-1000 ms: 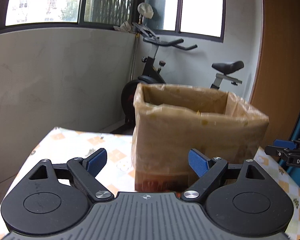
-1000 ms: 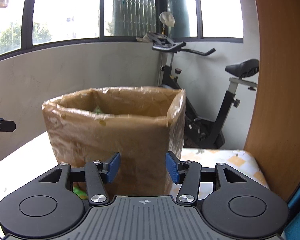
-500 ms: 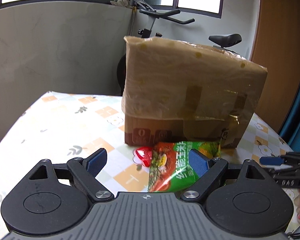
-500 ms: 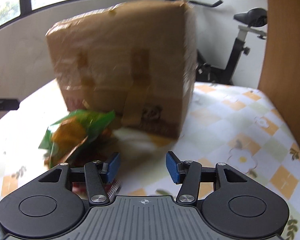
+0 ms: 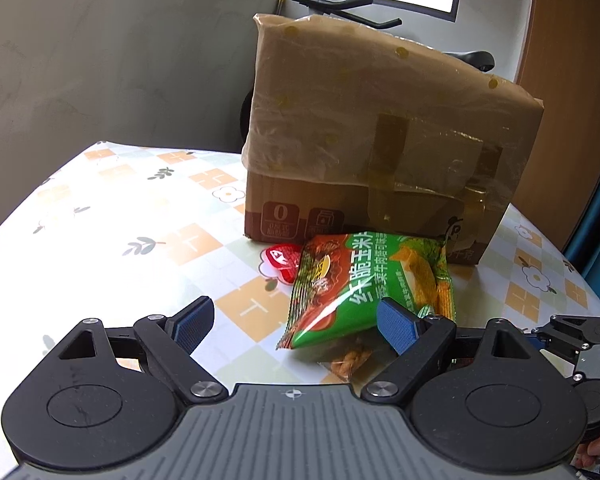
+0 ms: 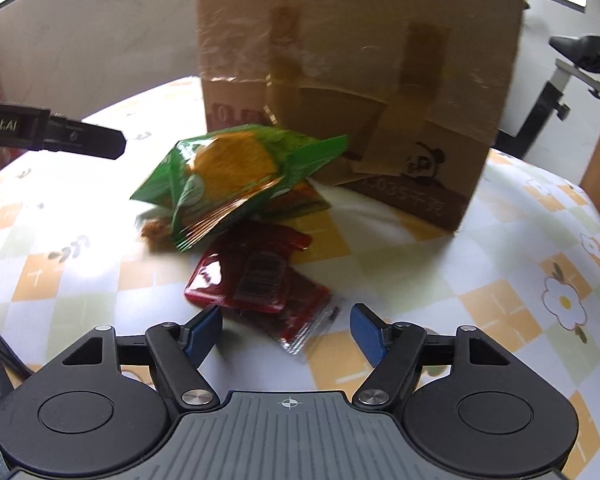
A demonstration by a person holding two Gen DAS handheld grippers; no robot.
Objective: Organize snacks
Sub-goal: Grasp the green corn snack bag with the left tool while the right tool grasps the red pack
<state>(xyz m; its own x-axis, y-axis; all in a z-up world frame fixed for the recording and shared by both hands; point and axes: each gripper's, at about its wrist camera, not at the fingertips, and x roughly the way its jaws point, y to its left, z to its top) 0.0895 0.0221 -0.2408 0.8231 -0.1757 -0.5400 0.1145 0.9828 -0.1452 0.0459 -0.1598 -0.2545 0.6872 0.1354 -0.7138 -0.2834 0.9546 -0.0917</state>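
A taped cardboard box (image 5: 380,140) lined with plastic stands on the table; it also shows in the right wrist view (image 6: 360,80). In front of it lie a green snack bag (image 5: 364,284), a small red packet (image 5: 280,260) and a clear packet of brown snacks (image 5: 350,360). In the right wrist view the green bag (image 6: 228,176) rests over dark red packets (image 6: 256,280). My left gripper (image 5: 296,326) is open, low over the table, its right finger beside the green bag. My right gripper (image 6: 286,330) is open just in front of the red packets.
The table wears a cloth (image 5: 140,220) with orange checks and flowers. An exercise bike (image 6: 572,76) stands behind the table. A wooden panel (image 5: 572,40) is at the right. The left gripper's finger (image 6: 80,136) shows at the left of the right wrist view.
Both grippers have dropped from box-rim height to the table. The snacks in front of the box have come into view. The right gripper's jaws have opened wider.
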